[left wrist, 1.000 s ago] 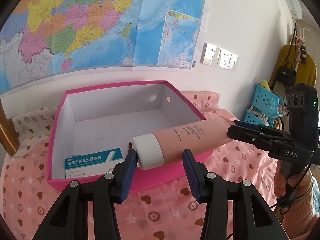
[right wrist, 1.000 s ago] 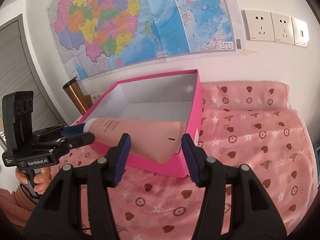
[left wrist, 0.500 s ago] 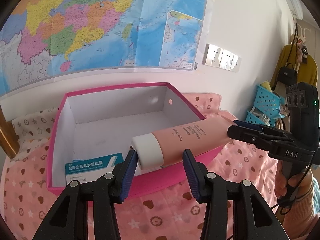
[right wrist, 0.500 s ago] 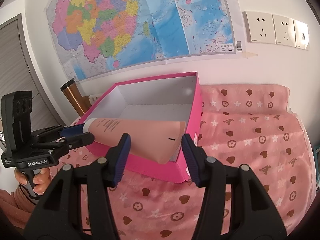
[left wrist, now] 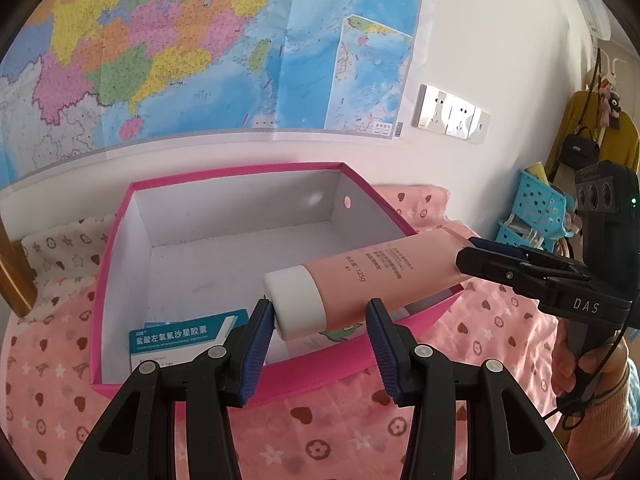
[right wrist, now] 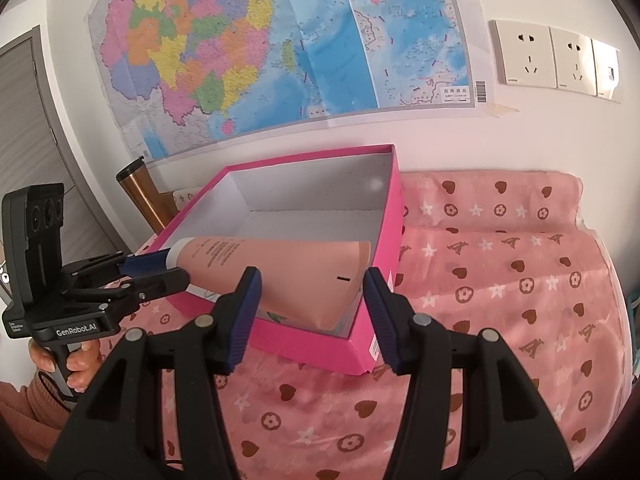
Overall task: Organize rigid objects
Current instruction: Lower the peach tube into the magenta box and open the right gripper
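The pink tube point(left wrist: 376, 276) hangs level over the open pink box point(left wrist: 224, 176), held at both ends. The left tongs point(left wrist: 316, 320) close narrowly on its white cap point(left wrist: 294, 304), the blue pads pressing each side; in the right wrist view the left tongs point(right wrist: 168, 270) show at the tube's far end. The right tongs point(right wrist: 310, 292) stand at a middling width and clasp the flat crimped end of the tube point(right wrist: 304, 276), which fills the gap between their pads. Below the left tongs, inside the box, a blue-and-white medicine carton point(left wrist: 180, 334) lies against the near wall. The box rests on a pink patterned cloth point(right wrist: 500, 280) beyond both tongs.
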`<action>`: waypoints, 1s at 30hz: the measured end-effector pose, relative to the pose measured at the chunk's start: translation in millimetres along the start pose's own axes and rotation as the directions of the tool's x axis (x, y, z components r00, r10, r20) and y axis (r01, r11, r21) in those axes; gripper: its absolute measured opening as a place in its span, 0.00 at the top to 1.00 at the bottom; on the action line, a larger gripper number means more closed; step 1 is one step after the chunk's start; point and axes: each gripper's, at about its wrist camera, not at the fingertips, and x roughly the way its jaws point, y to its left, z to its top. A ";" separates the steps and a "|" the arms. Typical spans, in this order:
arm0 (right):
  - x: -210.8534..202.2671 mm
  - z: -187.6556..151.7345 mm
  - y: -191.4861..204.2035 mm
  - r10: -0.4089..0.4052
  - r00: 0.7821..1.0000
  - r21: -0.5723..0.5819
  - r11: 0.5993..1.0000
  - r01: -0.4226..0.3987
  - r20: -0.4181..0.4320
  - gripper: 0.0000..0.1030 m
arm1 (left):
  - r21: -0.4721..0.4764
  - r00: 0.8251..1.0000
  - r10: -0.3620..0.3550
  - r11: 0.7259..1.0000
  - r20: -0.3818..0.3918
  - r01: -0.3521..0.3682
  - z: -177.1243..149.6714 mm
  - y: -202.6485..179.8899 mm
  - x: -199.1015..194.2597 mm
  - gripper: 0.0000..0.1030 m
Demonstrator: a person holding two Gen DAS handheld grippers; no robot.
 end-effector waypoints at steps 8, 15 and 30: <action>3.8 0.7 -0.6 -0.005 1.000 0.001 1.000 0.005 -0.005 0.46 | -0.004 1.000 0.006 1.000 -0.009 -0.007 0.6 1.8 5.0 0.54; 7.8 2.0 -0.8 -0.011 1.000 -0.001 1.000 0.011 -0.011 0.46 | -0.002 1.000 0.014 1.000 -0.008 -0.014 1.8 2.1 6.4 0.54; 13.5 4.4 -2.5 -0.019 1.000 -0.004 1.000 0.019 -0.022 0.46 | -0.005 1.000 0.019 1.000 -0.020 -0.019 3.6 5.6 13.1 0.53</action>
